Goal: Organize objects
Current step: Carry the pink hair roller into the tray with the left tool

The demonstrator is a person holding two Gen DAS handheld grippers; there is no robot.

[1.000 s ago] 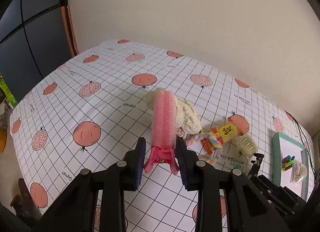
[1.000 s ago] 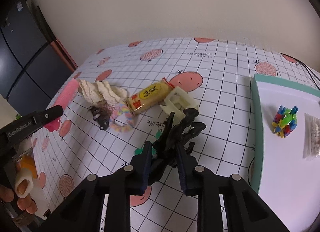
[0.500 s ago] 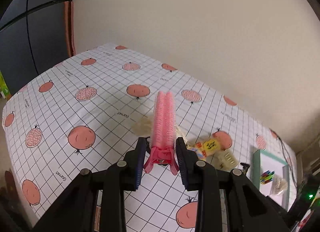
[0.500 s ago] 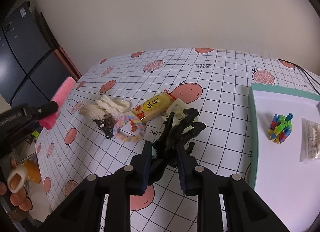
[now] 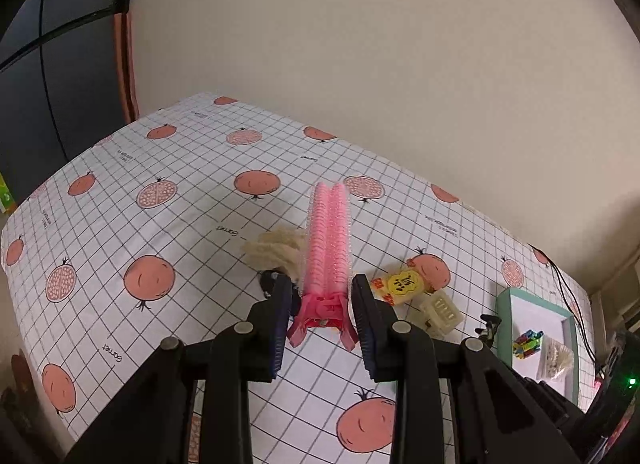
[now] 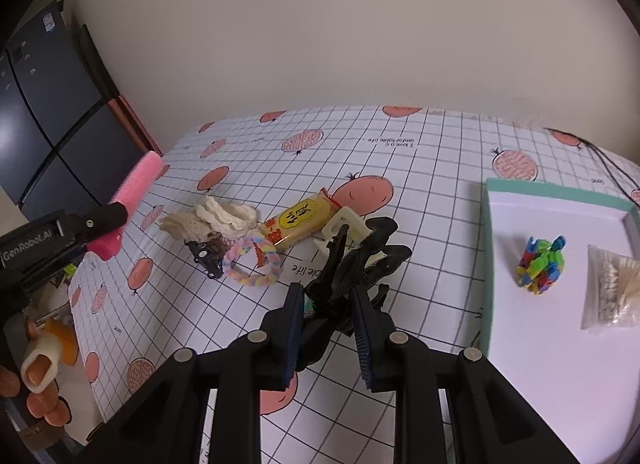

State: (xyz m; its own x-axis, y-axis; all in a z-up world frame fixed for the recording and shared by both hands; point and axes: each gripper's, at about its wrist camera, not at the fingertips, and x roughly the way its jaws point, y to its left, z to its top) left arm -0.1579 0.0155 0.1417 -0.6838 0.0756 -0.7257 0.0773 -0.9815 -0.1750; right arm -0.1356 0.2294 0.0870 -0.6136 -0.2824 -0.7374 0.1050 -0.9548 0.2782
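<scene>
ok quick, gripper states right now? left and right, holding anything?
Left gripper: shut on the pink hair clip, held above the table.
Right gripper: shut on the black claw clip.

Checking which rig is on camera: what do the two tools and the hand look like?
Both tools, left and right, are matte black with forked arms, silver screw heads and ribbed dark blue pads. The left tool's body carries white "GenRobot.AI" lettering. The hand wears a cream finger cot.

Four hair clips (image 6: pixel 352 264), two scrunchies (image 6: pixel 252 260), one snack bar (image 6: pixel 300 220).
</scene>
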